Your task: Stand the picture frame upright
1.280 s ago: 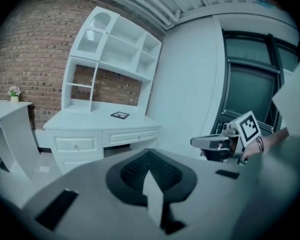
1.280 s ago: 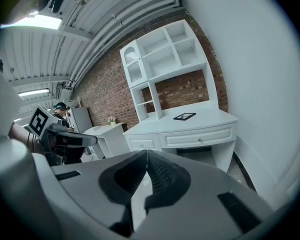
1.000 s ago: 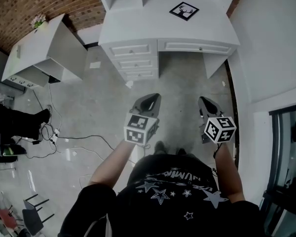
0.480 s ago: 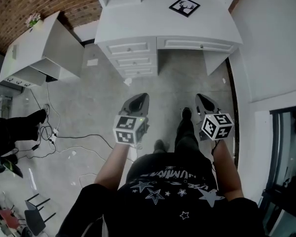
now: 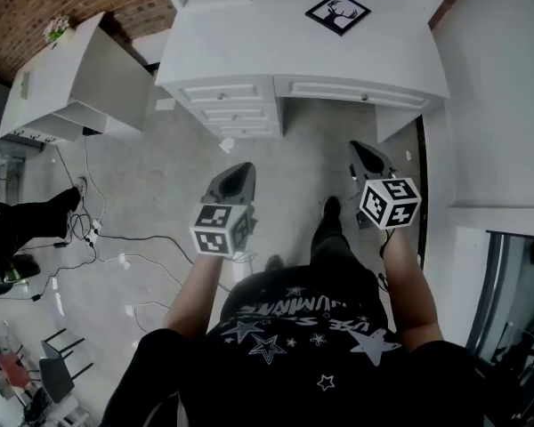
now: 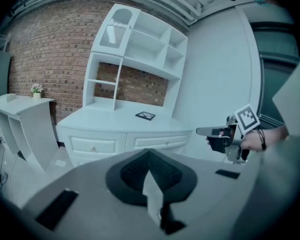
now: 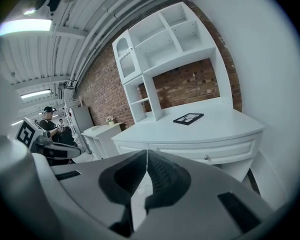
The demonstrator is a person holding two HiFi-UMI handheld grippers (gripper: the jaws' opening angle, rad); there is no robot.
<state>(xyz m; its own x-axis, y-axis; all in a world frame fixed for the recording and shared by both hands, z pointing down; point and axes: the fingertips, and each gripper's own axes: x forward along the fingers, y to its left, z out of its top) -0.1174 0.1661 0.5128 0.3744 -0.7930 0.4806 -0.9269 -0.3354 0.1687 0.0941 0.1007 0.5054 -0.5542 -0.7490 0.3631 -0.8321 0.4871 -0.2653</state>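
A black picture frame [image 5: 338, 13] with a deer print lies flat on the white desk [image 5: 249, 47], toward its back right. It also shows small on the desk top in the left gripper view as the picture frame [image 6: 145, 116], and in the right gripper view as the picture frame [image 7: 188, 118]. My left gripper [image 5: 241, 169] is shut and empty, held over the floor well short of the desk. My right gripper [image 5: 358, 149] is shut and empty too, near the desk's right front corner. Both are far from the frame.
A white shelf unit [image 6: 140, 44] rises from the back of the desk against a brick wall. A second white desk [image 5: 67, 83] stands to the left. Cables [image 5: 98, 243] lie on the floor at left. A white wall [image 5: 498, 105] bounds the right side.
I have stepped toward the desk: it sits larger and nearer in the head view. Both grippers have come forward with me, still shut.
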